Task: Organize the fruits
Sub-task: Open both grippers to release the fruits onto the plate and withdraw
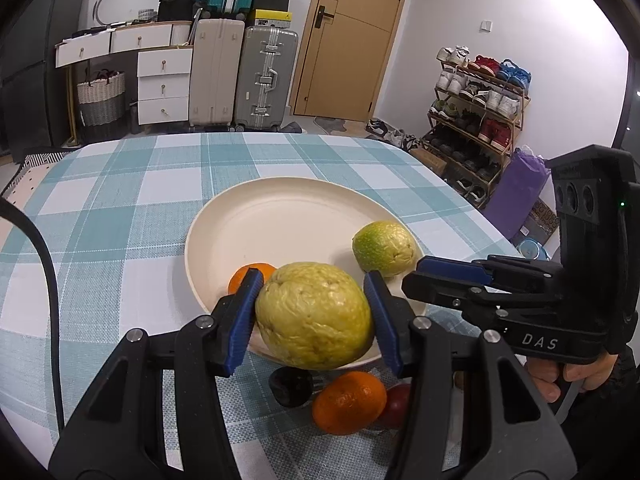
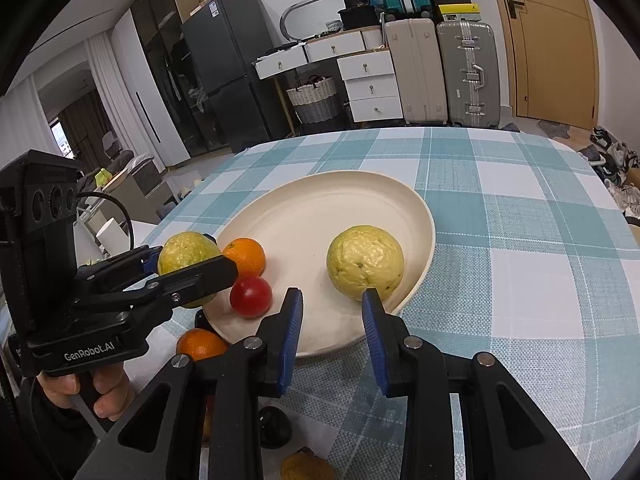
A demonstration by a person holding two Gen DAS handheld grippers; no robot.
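My left gripper point(image 1: 312, 312) is shut on a yellow-green guava point(image 1: 314, 316) and holds it over the near rim of the cream plate point(image 1: 280, 216). In the right wrist view the left gripper point(image 2: 188, 272) carries that guava point(image 2: 186, 250) at the plate's point(image 2: 320, 200) left edge. My right gripper point(image 2: 332, 332) is open and empty, just in front of a second guava point(image 2: 364, 262) on the plate; this guava shows in the left wrist view point(image 1: 382, 248). An orange point(image 2: 245, 256) and a red fruit point(image 2: 251, 296) lie on the plate.
Off the plate near me lie an orange point(image 1: 348, 402), a dark plum point(image 1: 290, 386), a red fruit point(image 1: 396, 400) and a yellowish fruit point(image 2: 306, 466). The checked tablecloth point(image 2: 520, 240) covers the table. Suitcases, drawers and a shoe rack stand beyond.
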